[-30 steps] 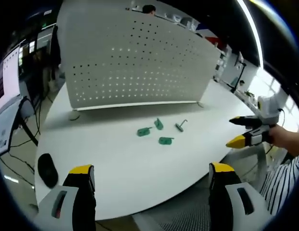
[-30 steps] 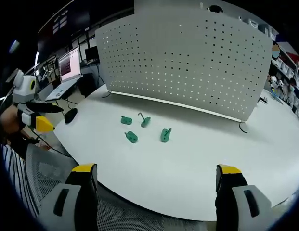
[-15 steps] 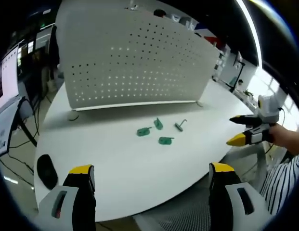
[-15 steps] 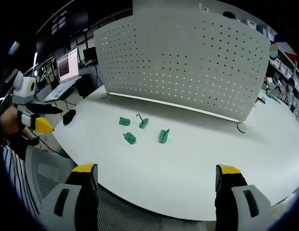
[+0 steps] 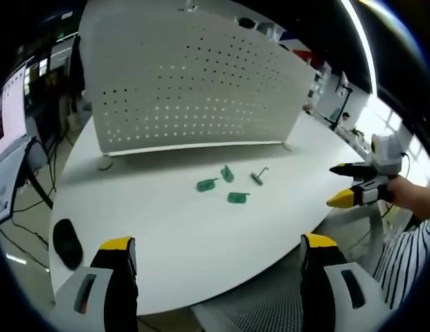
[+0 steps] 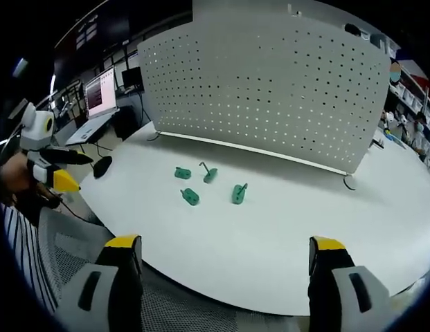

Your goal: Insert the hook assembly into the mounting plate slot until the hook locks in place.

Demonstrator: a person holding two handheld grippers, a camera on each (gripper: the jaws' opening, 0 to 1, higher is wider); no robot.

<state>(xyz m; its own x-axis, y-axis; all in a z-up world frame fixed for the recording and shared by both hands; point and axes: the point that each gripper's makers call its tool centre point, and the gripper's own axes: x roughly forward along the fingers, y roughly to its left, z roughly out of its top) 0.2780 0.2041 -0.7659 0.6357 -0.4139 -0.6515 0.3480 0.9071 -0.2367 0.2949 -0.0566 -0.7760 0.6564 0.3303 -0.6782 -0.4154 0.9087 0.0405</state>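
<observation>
Four small green plastic hook pieces lie in a loose cluster near the middle of the white counter [image 6: 284, 235], in front of the upright white pegboard [image 6: 270, 83]. One, the hook assembly [image 6: 208, 173], has a thin grey metal hook rising from its green base; three green pieces [image 6: 190, 197] lie just beside it. The left gripper [image 5: 215, 263] and right gripper [image 6: 218, 266] hover off the counter's near edge, fingers spread wide, gripping nothing.

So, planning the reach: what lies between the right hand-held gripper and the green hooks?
Only bare white table lies between the right hand-held gripper and the green hooks, as the right gripper view shows.
</observation>
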